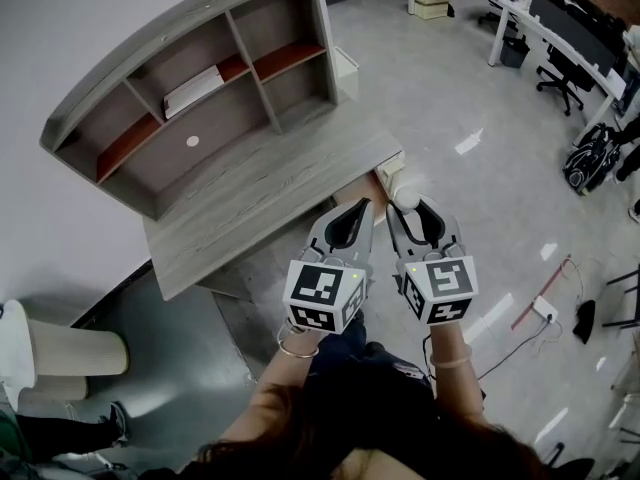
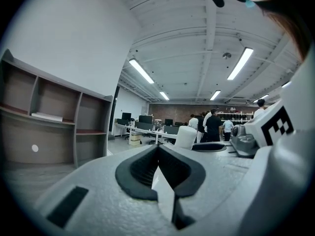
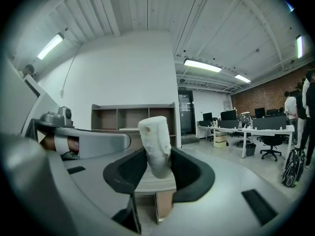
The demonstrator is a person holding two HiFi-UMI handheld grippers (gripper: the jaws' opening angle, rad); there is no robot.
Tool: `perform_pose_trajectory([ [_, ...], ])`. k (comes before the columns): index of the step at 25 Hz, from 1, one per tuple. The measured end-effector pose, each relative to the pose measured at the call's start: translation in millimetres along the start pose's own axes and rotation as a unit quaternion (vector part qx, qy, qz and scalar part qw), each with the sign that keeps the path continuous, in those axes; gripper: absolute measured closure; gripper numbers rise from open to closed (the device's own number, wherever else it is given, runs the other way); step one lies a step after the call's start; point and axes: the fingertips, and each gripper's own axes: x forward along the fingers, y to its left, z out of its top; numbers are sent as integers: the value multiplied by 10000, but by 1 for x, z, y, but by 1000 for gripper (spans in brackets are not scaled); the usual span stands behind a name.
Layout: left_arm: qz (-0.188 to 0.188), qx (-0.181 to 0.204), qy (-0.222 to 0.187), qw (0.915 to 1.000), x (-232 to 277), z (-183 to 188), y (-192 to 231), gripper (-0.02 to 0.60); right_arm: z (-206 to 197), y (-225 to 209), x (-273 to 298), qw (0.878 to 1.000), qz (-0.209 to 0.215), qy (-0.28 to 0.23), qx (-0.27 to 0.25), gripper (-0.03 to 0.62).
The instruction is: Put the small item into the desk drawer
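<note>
1. The person holds both forearms forward from the body, side by side and close together. There is one tool in each hand, and both tools point about level toward the near right corner of the surface [image 1: 250, 203].
2. The left tool [image 1: 362, 208] has its jaws closed. The dark pads meet at the tips and nothing is between them. A thin bangle [image 1: 298, 346] is on the left wrist, just behind the marker cube [image 1: 322, 295] of this tool.
3. The right tool [image 3: 155, 156] is closed on the small item [image 3: 156, 141], a white, roughly cylindrical piece. The pads press its lower part from both sides. The upper part stands above the jaws, almost upright with a little tilt.
4. In the head view the small item is in the air, just in front of the corner of the surface. It does not touch the surface.
5. The two tools are just beside each other. I cannot tell if they touch.
6. A shelf unit [image 1: 200, 78] with open compartments stands on the far part of the surface, well apart from both tools.
7. Below the held item, the right gripper view shows a wooden edge and a brown box-like part. I cannot tell if this is the drawer.
</note>
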Motion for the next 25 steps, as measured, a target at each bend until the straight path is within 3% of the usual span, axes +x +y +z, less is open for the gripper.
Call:
perform_pose_trajectory([
  [16, -398, -145, 180, 9989, 54, -14, 70, 566, -15, -9, 77, 9987, -419, 282, 42, 451],
  [25, -315, -225, 302, 9988, 74, -36, 86, 566, -32, -21, 102, 9984, -323, 436, -136, 450],
])
